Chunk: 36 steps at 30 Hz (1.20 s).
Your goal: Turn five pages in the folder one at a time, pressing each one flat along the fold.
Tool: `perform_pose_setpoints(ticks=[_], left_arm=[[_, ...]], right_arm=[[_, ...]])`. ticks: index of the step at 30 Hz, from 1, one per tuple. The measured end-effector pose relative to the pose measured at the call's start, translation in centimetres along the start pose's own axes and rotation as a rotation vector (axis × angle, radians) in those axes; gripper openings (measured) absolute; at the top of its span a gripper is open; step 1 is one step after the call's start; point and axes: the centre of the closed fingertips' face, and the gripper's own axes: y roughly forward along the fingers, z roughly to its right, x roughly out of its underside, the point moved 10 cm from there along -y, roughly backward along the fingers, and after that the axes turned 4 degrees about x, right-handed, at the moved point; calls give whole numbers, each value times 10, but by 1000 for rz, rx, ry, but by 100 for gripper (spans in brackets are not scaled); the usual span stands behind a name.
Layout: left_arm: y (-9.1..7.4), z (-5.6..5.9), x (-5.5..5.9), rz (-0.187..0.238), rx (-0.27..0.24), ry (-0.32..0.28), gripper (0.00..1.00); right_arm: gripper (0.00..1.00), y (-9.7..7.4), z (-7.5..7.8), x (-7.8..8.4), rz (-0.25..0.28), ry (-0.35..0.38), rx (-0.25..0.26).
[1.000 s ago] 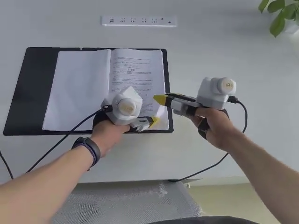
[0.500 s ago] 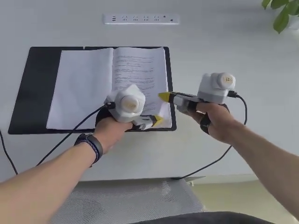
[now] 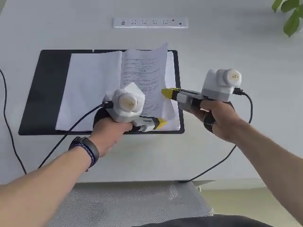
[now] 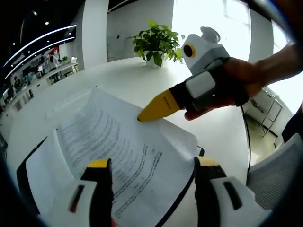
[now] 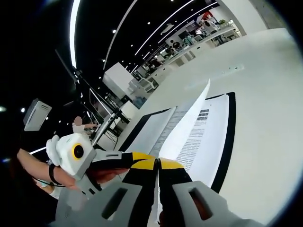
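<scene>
A black folder lies open on the white table with white sheets on both sides. My right gripper is shut on the right edge of the top printed page, which curls up off the stack. In the right gripper view the page rises from the shut jaws. My left gripper hovers open near the folder's lower right corner. Its jaws straddle the printed page without touching it, and the right gripper pinches the sheet just ahead.
A white power strip lies behind the folder. A potted plant stands at the far right. Cables trail off the table's front edge on both sides. A grey mesh chair is below the edge.
The top right page, flat a second ago, now curls up at its right edge in the right gripper's grip. The left gripper has stayed by the lower right corner.
</scene>
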Motion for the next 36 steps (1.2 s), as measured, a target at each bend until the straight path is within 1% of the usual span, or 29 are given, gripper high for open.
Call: perform_pose_setpoints(ticks=[2, 4, 10, 15, 16, 19, 26, 28, 30, 31, 36], left_arm=[[-6, -2, -2, 6, -2, 5, 72], [-11, -4, -4, 15, -8, -4, 74], [-28, -9, -5, 42, -25, -15, 76], [-51, -12, -6, 69, -44, -34, 76], [-54, -12, -5, 69, -47, -35, 77], [-65, -15, -3, 73, -53, -33, 77], [-92, -24, 3, 83, -71, -44, 78], [-99, -28, 5, 86, -80, -54, 78], [-107, -33, 7, 107, -83, -95, 79], [-111, -36, 9, 113, -86, -105, 79], [-129, -46, 18, 103, -110, -92, 79]], right_arm=[[0, 1, -4, -2, 6, -3, -5], [0, 1, -8, -5, 9, -12, -8], [0, 5, -19, -12, 20, -31, -18], [0, 10, -34, -18, 42, -41, -35], [0, 11, -35, -18, 44, -42, -36], [0, 16, -45, -21, 52, -51, -45], [0, 25, -58, -26, 69, -54, -63], [0, 27, -62, -28, 73, -57, -67], [0, 31, -66, -29, 85, -51, -73], [0, 33, -67, -29, 90, -46, -74], [0, 44, -80, -31, 106, -35, -92]])
